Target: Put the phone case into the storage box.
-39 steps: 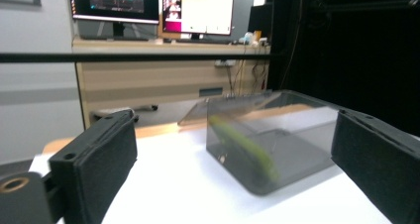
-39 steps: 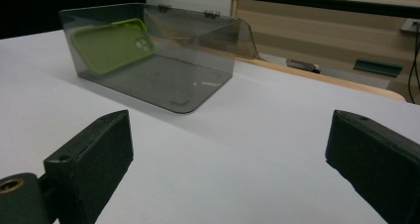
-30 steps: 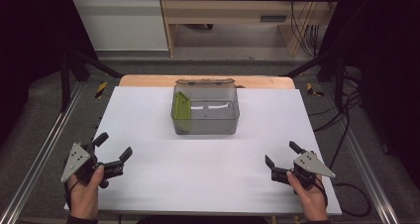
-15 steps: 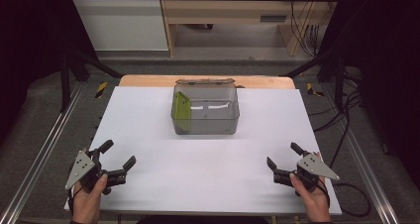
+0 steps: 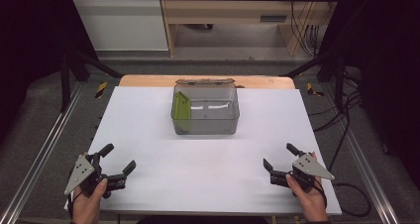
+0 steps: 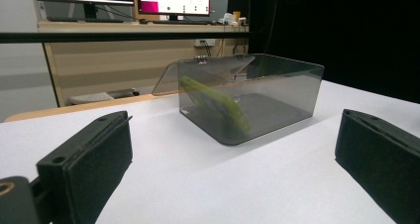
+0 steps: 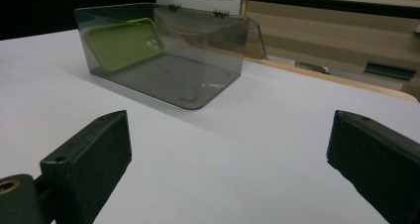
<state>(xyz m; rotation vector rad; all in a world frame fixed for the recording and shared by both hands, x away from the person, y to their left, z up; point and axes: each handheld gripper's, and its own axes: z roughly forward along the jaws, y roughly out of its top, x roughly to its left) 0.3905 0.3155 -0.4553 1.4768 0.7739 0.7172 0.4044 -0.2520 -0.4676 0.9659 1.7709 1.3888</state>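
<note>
On the white table point(image 5: 148, 125) a clear box point(image 5: 206, 116) holds a green phone case point(image 5: 181, 112), while the left gripper point(image 5: 116, 160) and right gripper point(image 5: 278, 157) rest near its front corners, jaws wide open and empty.

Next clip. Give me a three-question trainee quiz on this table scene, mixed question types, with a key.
1. True or false: the green phone case lies flat on the table outside the clear box.
2. Multiple choice: the left gripper and right gripper are A) both shut on the box, B) both open and holding nothing, C) one open, one shut.
3. Short answer: against which side of the box, as the high view shows it, does the phone case lean?

Key
1. False: it stands tilted inside the box.
2. B: both are open near the table's front edge, apart from the box.
3. The left side.
</note>
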